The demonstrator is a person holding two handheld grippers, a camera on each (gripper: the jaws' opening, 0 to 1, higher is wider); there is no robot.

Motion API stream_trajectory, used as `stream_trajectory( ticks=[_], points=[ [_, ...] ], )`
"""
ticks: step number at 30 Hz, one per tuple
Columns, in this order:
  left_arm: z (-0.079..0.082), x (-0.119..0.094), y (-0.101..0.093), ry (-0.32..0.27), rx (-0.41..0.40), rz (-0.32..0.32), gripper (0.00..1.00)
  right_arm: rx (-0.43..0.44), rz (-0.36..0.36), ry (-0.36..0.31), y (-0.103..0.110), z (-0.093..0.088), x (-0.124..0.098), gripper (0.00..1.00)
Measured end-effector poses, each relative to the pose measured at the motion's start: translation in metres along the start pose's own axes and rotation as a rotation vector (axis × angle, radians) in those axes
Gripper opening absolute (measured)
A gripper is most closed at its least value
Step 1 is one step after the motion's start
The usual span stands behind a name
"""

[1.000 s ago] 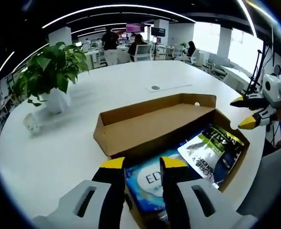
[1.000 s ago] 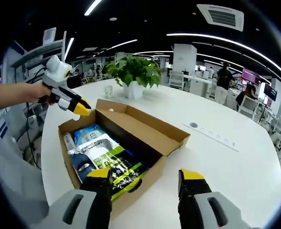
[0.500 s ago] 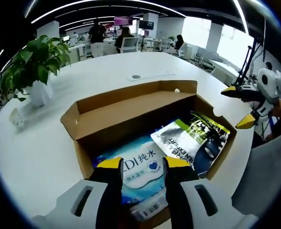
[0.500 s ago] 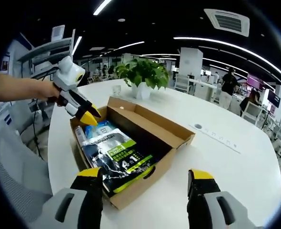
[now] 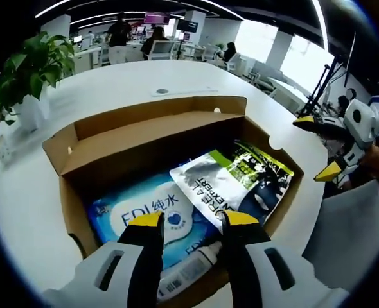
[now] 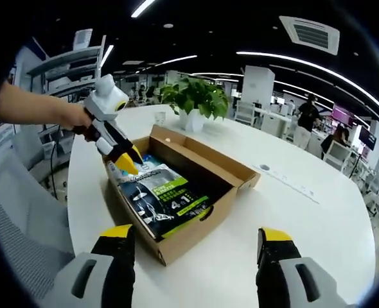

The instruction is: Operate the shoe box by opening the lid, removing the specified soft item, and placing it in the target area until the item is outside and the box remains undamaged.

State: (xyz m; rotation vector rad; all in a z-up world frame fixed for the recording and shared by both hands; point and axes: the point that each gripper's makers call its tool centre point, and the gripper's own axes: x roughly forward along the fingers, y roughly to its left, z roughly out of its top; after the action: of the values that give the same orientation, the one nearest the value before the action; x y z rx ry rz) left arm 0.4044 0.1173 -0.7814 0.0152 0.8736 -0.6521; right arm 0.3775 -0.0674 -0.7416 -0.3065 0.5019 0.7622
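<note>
In the left gripper view, the green-and-black glossy pouch [image 5: 241,186] overlaps and hides one end of the blue-and-white soft pack [image 5: 144,215], whose near edge sits behind the jaws. The brown cardboard shoe box [image 5: 157,138] is cut off below. In the right gripper view, small print on the pouch [image 6: 167,199] is unreadable.

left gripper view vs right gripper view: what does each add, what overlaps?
Left gripper view adds the blue-and-white wipes pack face-up under the left gripper, and the right gripper open beyond the box's far end. Right gripper view adds the box's outer side wall, with the right gripper open and short of it. Both share the open shoe box, the green-and-black pouch and the potted plant.
</note>
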Motion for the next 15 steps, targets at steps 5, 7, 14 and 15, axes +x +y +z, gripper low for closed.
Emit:
stream_trajectory(
  ticks=[5,7,14,15],
  points=[
    [-0.003,0.008,-0.004,0.012,-0.031,-0.023,0.36,0.007,-0.004,-0.012,0.003,-0.002,-0.005,0.77],
    [-0.002,0.011,-0.006,0.009,-0.069,-0.041,0.34,0.012,-0.003,-0.013,0.003,-0.004,-0.005,0.76],
    [0.001,0.016,-0.01,-0.009,-0.165,-0.086,0.31,0.027,-0.001,-0.015,0.008,-0.007,-0.006,0.76],
    [0.002,0.017,-0.011,-0.01,-0.183,-0.097,0.31,0.03,-0.002,-0.017,0.008,-0.007,-0.007,0.76]
  ],
)
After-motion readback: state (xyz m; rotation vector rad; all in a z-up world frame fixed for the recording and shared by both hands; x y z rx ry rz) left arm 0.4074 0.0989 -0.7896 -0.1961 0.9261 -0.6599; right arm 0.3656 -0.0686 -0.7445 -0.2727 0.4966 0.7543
